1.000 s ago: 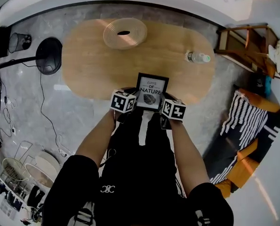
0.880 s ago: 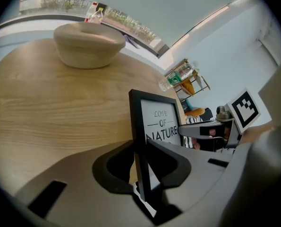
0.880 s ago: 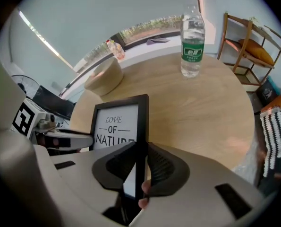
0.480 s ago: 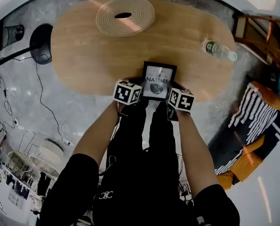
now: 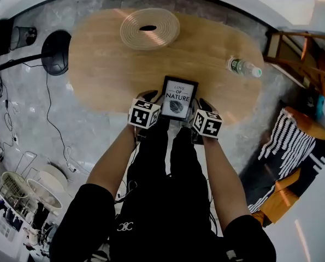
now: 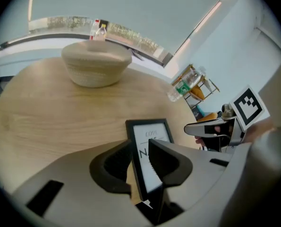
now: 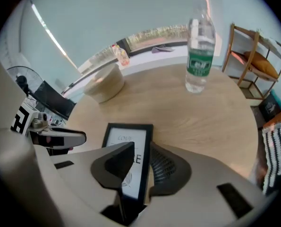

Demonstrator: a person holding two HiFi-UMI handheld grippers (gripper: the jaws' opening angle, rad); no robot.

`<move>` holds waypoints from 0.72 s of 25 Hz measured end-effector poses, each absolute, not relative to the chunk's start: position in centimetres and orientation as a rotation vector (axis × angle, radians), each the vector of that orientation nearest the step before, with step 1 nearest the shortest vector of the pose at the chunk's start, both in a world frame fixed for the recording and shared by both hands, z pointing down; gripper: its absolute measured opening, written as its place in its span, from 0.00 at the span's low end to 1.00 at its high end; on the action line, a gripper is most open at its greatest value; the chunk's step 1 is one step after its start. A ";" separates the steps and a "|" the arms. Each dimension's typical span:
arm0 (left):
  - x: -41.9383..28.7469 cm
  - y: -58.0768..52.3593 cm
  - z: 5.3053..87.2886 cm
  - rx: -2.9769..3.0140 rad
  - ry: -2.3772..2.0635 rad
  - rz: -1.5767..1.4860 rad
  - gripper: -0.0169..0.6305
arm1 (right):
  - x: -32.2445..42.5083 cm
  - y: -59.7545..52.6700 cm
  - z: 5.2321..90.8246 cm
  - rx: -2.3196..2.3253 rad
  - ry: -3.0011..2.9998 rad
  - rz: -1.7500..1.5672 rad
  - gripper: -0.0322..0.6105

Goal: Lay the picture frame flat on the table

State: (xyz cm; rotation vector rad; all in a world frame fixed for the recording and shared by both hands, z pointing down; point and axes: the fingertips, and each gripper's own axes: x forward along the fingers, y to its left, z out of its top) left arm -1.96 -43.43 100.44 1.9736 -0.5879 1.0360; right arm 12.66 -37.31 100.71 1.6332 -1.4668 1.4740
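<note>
The black picture frame with the print "LOVE OF NATURE" lies face up on the wooden table, close to its near edge. My left gripper is at the frame's left side and my right gripper at its right side. In the left gripper view the frame's left border runs between the left gripper's jaws, which are opening. In the right gripper view the frame's right border sits between the right gripper's jaws, also opening. No pad visibly presses on the frame.
A woven bowl stands at the table's far side. A plastic water bottle is at the right end, upright in the right gripper view. A floor fan is at the left, and a wooden rack and striped cushion at the right.
The frame has moved slightly farther in over the table with both grippers beside it. The head view has shifted.
</note>
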 end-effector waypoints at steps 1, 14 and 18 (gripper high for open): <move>-2.0 -43.5 98.3 1.990 -0.616 1.005 0.22 | 12.6 -37.6 98.6 1.652 -1.501 1.439 0.23; -0.7 -44.0 58.9 2.490 -1.285 0.455 0.06 | 18.0 -39.8 59.6 2.087 -2.012 0.577 0.07; -0.4 -40.2 50.4 2.564 -1.359 0.384 0.06 | 20.2 -36.3 50.5 2.187 -2.073 0.505 0.07</move>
